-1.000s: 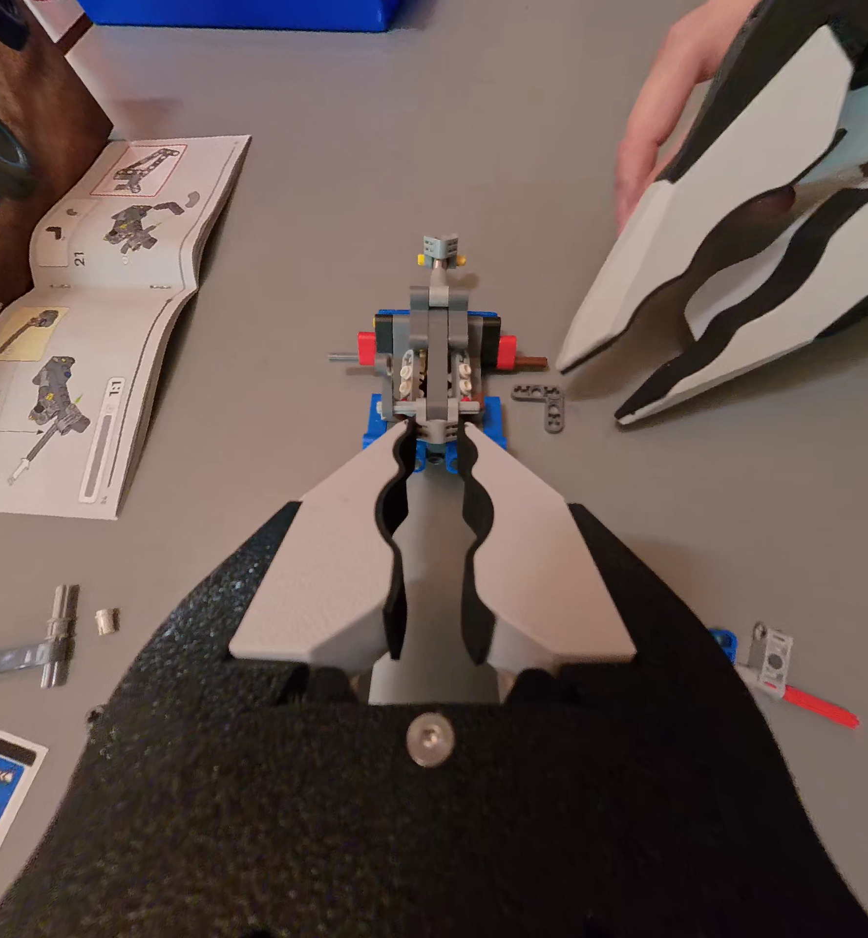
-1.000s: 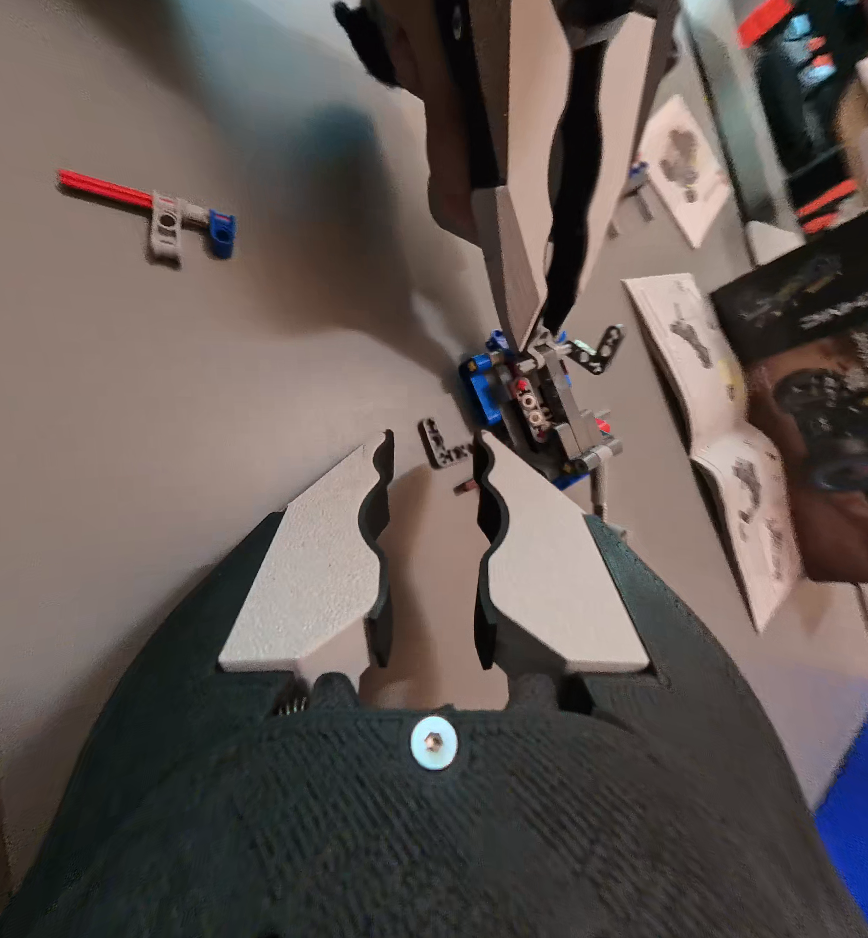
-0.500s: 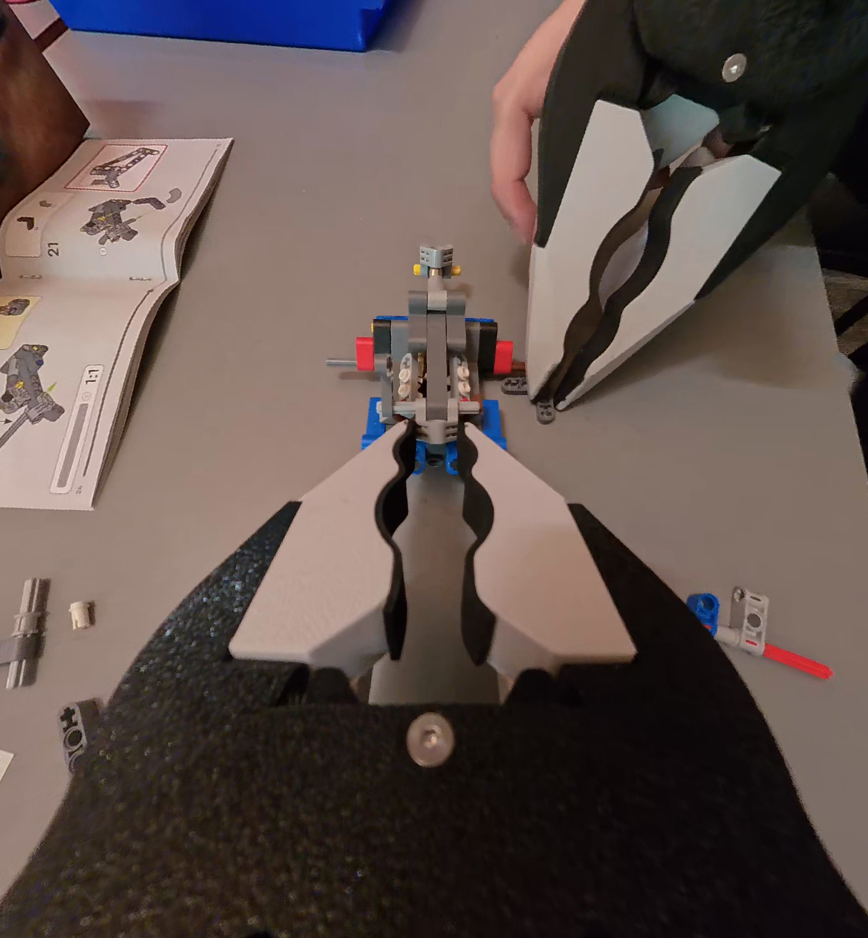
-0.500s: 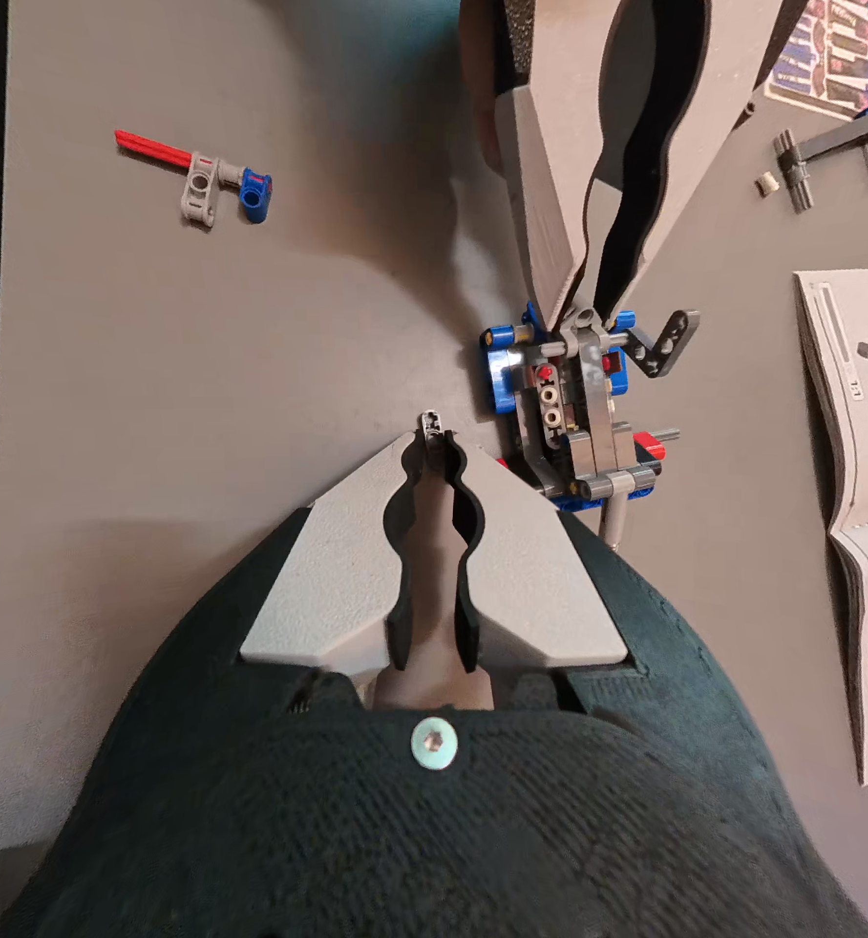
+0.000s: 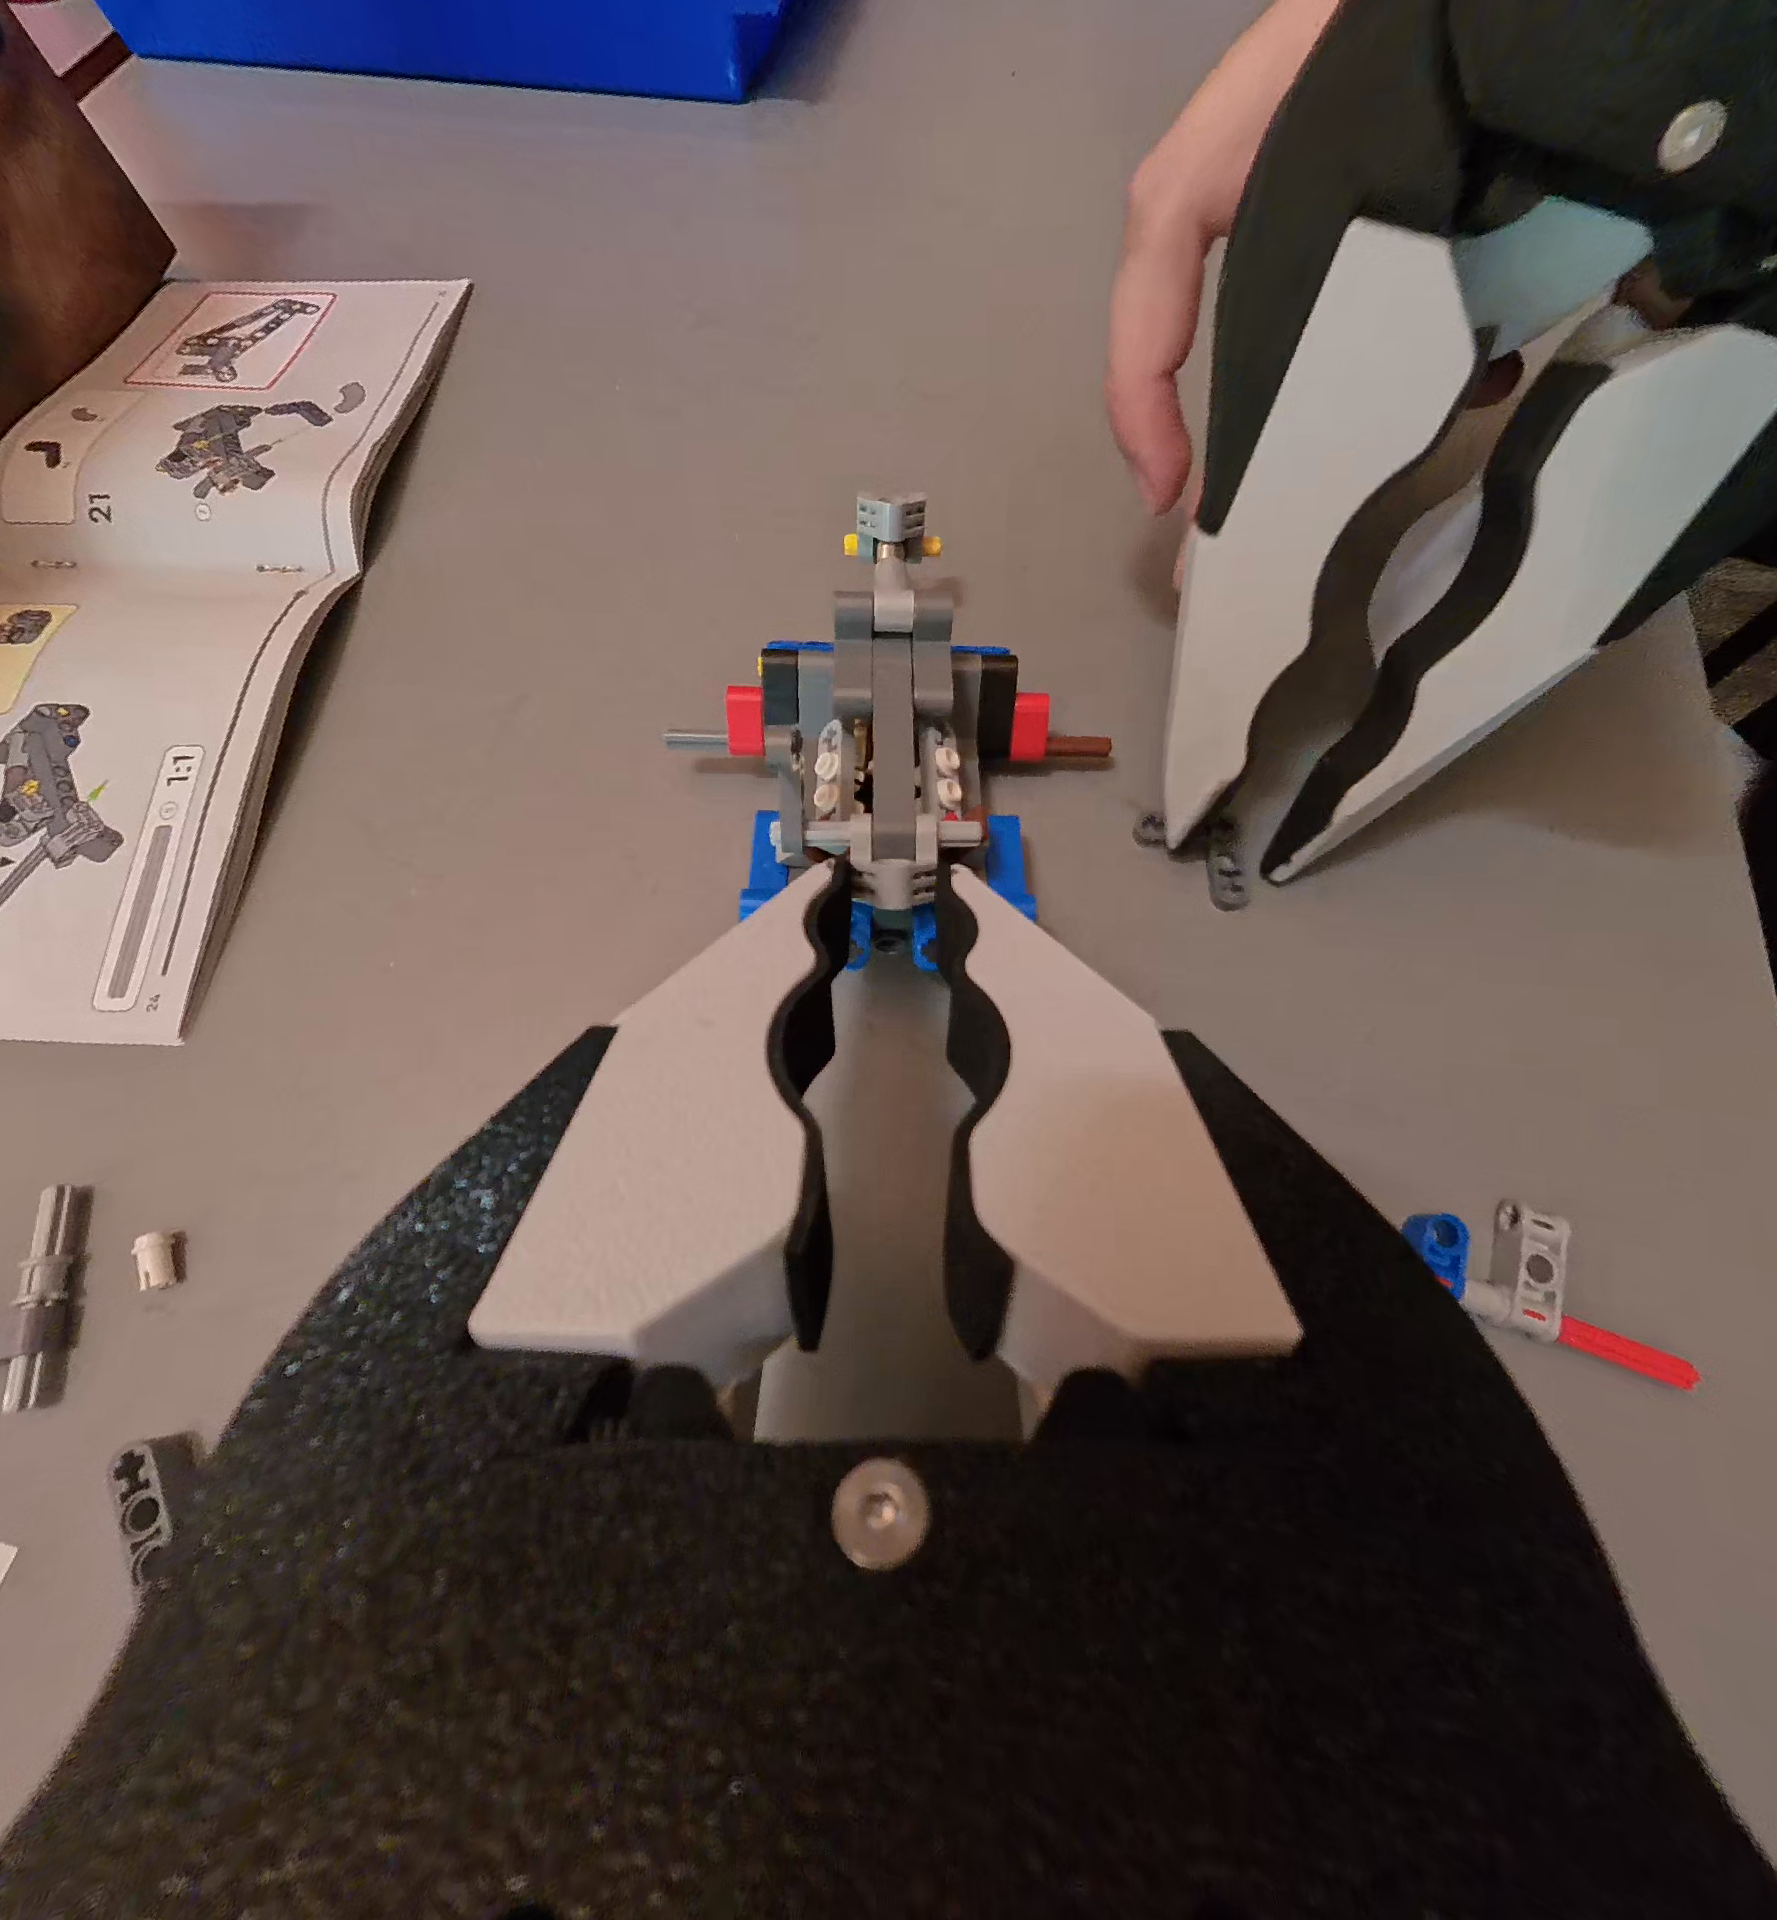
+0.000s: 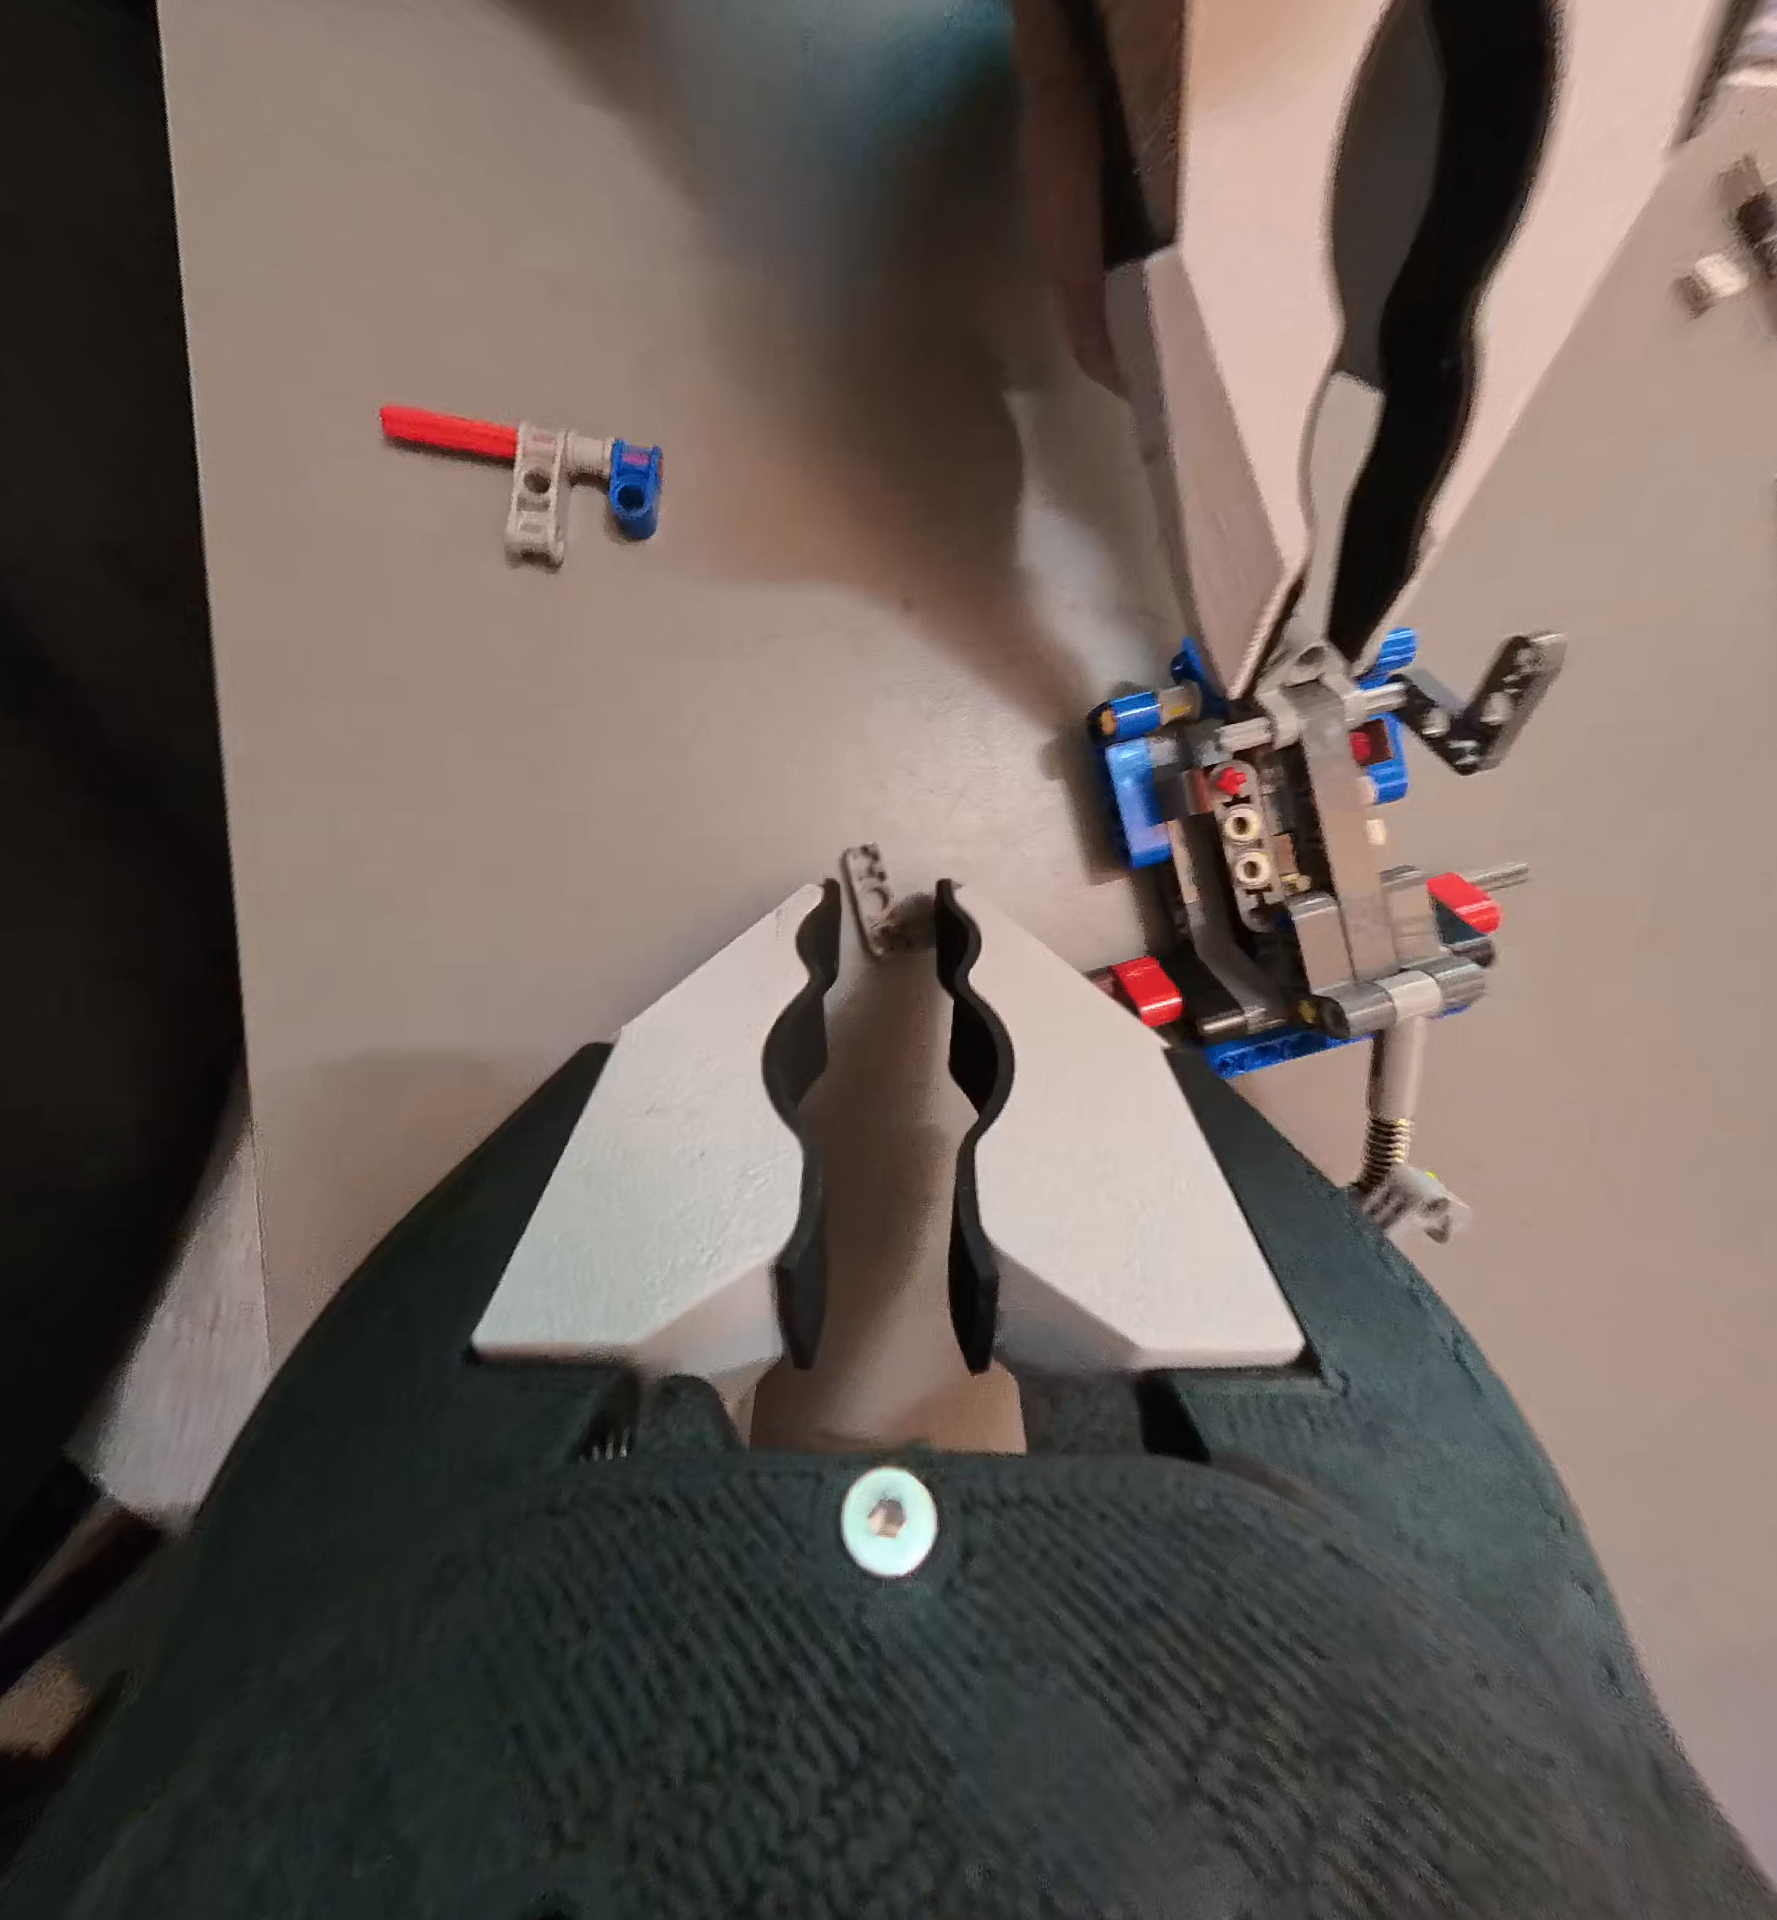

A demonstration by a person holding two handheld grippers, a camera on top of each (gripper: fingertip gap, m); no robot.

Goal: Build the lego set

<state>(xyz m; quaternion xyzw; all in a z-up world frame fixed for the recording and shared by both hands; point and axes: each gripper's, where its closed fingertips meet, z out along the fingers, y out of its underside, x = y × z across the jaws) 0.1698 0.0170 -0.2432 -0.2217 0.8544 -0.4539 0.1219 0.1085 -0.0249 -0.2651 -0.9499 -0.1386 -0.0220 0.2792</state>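
Left gripper (image 5: pixel 892 883): clamped on the grey end piece of the brick model, both pads pressing its sides
Brick model (image 5: pixel 889 748): grey, blue, black and red build standing on the grey table (image 5: pixel 551 935), straight ahead of the left gripper; a brown axle sticks out on one side and a grey axle on the other
Right gripper (image 6: pixel 889 904): fingers apart, tips down at the table, straddling the small dark L-shaped piece without pressing it
Small dark L-shaped piece (image 6: pixel 871 899): lies flat on the table between the right gripper's tips, just beside the model
Hand (image 5: pixel 1164 343): behind the right gripper, fingers curled toward the table
Instruction booklet (image 5: pixel 167 644): open, well to the left of the model
Red axle with grey and blue connectors (image 5: pixel 1528 1288): lies apart, to the right of the left gripper
Grey cross-shaped axle part (image 5: pixel 37 1299): near the left edge, a small white pin (image 5: pixel 157 1259) beside it
Blue box (image 5: pixel 427 42): at the table's far edge
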